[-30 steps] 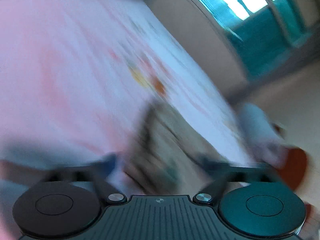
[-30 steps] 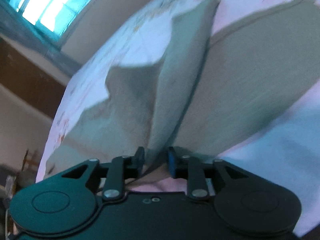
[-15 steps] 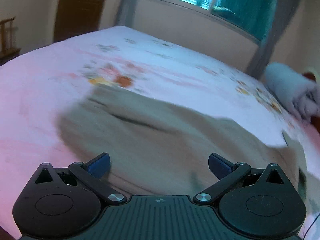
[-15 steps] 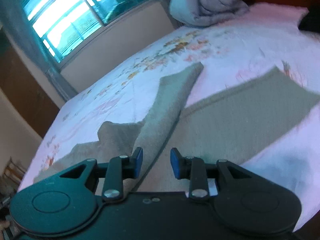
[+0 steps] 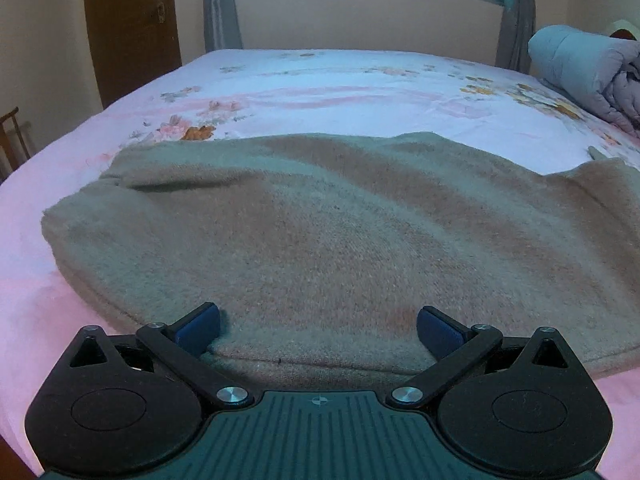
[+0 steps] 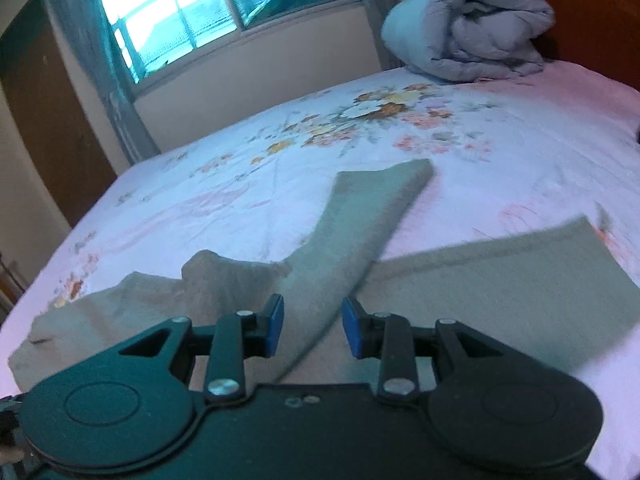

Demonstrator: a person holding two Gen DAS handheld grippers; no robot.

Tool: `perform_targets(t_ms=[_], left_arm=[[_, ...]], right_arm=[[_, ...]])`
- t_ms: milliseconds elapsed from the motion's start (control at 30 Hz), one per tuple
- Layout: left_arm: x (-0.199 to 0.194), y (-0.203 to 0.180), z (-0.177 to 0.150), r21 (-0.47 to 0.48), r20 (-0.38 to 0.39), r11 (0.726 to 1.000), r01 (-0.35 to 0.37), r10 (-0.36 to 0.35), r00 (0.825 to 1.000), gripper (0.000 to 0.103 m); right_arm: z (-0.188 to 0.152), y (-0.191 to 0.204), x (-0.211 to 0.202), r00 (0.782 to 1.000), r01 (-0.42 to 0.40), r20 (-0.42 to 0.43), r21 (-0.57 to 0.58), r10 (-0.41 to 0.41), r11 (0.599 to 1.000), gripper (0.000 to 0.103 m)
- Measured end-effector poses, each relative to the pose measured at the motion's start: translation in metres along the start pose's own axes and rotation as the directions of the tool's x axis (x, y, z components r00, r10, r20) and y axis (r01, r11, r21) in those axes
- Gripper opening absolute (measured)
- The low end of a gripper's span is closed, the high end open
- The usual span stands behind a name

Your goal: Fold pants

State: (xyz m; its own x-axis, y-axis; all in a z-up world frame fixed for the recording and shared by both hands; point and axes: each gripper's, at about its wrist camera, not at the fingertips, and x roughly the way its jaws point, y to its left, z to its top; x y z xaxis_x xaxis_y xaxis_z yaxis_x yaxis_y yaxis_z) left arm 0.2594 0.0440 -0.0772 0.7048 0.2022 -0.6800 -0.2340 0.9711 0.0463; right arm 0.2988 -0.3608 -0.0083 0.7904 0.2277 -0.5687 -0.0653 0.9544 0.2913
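Left gripper: jaws wide, nothing held, over near hem.
Pants: spread on floral bed; one leg crosses the other.
Right gripper: jaws partly parted, crossed leg between, unclamped.
Handling: probably soft, light, limp; take hold at edges.

Left tongs gape wide over the pants spread on the bed.

The left hand-held gripper, black with blue-padded fingertips, is spread wide and held low and level. The right hand-held gripper is parted more narrowly, its blue pads facing each other.
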Motion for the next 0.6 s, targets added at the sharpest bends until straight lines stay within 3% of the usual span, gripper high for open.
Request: perform_targets(t_ms=[100,167,333,400,433,467,600], left_arm=[[0.002,-0.001,-0.001,0.000,0.002,1.000,-0.001,0.001,1.000,0.103],[0.001,-0.003,-0.004,0.000,0.002,1.000,-0.006,0.006,1.000,0.103],[0.008,-0.001,-0.002,0.010,-0.002,1.000,-0.001,0.001,1.000,0.103],[0.008,0.000,-0.003,0.013,0.000,1.000,0.007,-0.007,1.000,0.103],[0.007,0.001,-0.003,0.010,0.001,1.000,0.011,-0.011,1.000,0.103],[0.007,0.001,-0.003,0.008,0.001,1.000,0.013,-0.013,1.000,0.103],[0.007,0.002,-0.004,0.009,0.003,1.000,0.014,-0.014,1.000,0.103]], right_arm=[[0.010,0.018,0.032,1.000,0.021,-0.017,-0.059,-0.022,0.998,0.031],[0.016,0.032,0.056,0.997,0.074,-0.030,-0.116,-0.078,0.991,0.037],[0.025,0.048,0.112,0.970,0.203,-0.088,-0.223,-0.227,0.953,0.039],[0.023,0.049,0.126,0.953,0.247,-0.104,-0.284,-0.285,0.927,0.027],[0.023,0.046,0.129,0.951,0.245,-0.113,-0.292,-0.287,0.925,0.017],[0.023,0.042,0.129,0.952,0.235,-0.126,-0.281,-0.279,0.930,0.000],[0.029,0.027,0.094,0.958,0.266,-0.046,-0.216,-0.282,0.939,0.000]])
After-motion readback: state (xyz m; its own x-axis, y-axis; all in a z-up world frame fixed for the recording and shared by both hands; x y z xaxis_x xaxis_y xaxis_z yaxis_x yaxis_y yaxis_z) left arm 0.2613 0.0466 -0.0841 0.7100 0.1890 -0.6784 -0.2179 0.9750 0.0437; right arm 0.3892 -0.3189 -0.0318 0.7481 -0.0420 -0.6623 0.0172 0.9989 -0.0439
